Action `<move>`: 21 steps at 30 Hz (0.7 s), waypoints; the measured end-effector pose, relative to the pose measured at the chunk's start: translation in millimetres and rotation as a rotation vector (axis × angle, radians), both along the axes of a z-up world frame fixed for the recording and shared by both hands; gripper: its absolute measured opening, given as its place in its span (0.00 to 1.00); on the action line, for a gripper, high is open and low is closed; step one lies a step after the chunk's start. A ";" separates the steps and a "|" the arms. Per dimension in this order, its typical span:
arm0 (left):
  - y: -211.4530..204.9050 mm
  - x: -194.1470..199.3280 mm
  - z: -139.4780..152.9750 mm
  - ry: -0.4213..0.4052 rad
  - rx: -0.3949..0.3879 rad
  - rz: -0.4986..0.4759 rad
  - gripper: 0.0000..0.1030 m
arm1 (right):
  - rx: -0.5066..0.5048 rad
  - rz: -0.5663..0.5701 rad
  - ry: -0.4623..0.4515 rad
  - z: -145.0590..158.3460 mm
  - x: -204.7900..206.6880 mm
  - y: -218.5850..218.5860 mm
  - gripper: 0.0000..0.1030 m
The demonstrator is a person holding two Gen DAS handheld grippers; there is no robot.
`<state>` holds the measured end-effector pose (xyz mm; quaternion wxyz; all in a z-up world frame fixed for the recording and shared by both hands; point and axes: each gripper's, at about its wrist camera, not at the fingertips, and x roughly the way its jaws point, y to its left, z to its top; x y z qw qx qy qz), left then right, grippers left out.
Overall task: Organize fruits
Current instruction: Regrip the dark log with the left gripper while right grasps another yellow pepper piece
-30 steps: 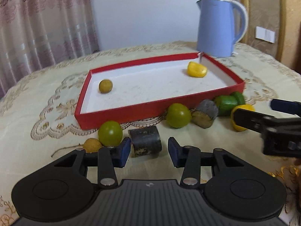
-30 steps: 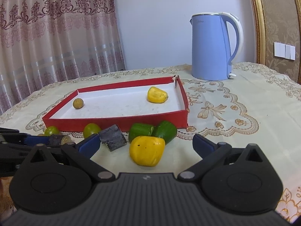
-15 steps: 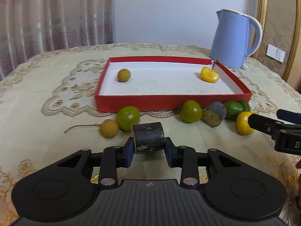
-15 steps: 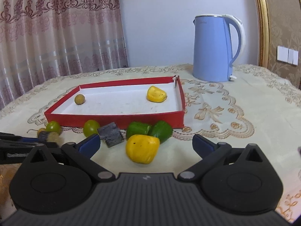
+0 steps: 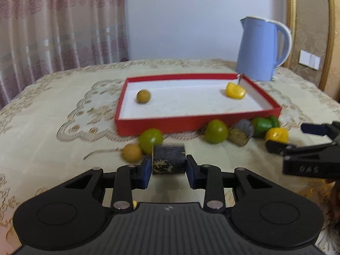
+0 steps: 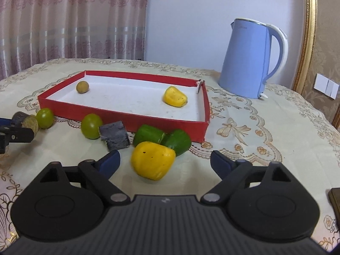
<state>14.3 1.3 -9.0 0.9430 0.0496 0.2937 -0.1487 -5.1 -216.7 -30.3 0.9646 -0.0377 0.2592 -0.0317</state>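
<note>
My left gripper (image 5: 169,169) is shut on a dark cut piece (image 5: 169,159) and holds it in front of the red tray (image 5: 191,123). The tray holds a small brown fruit (image 5: 143,96) and a yellow piece (image 5: 235,90). On the cloth lie two green round fruits (image 5: 151,139) (image 5: 216,131), a brown fruit with a stem (image 5: 131,153), another dark piece (image 5: 242,132), green pieces (image 5: 262,124) and a yellow piece (image 5: 276,135). My right gripper (image 6: 165,161) is open, its fingers on either side of the yellow piece (image 6: 153,163), not touching.
A blue kettle (image 5: 262,48) stands behind the tray's right end on the embroidered tablecloth (image 5: 63,110). Curtains hang at the back left. A dark flat object (image 6: 334,199) lies at the right edge of the right wrist view.
My left gripper closed on the dark piece and has lifted it a little. My right gripper moved closer to the yellow piece and stayed open.
</note>
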 end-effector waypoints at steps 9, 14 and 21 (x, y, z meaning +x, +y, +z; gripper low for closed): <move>-8.5 -1.4 6.6 -0.053 0.043 0.006 0.32 | 0.019 0.048 0.073 -5.2 10.5 3.4 0.54; -3.6 4.1 -6.0 -0.031 0.075 0.032 0.32 | 0.040 0.053 0.093 -7.0 15.6 3.5 0.44; 1.4 8.9 -10.6 -0.029 0.062 0.026 0.57 | 0.039 0.037 0.079 -6.1 15.9 5.2 0.36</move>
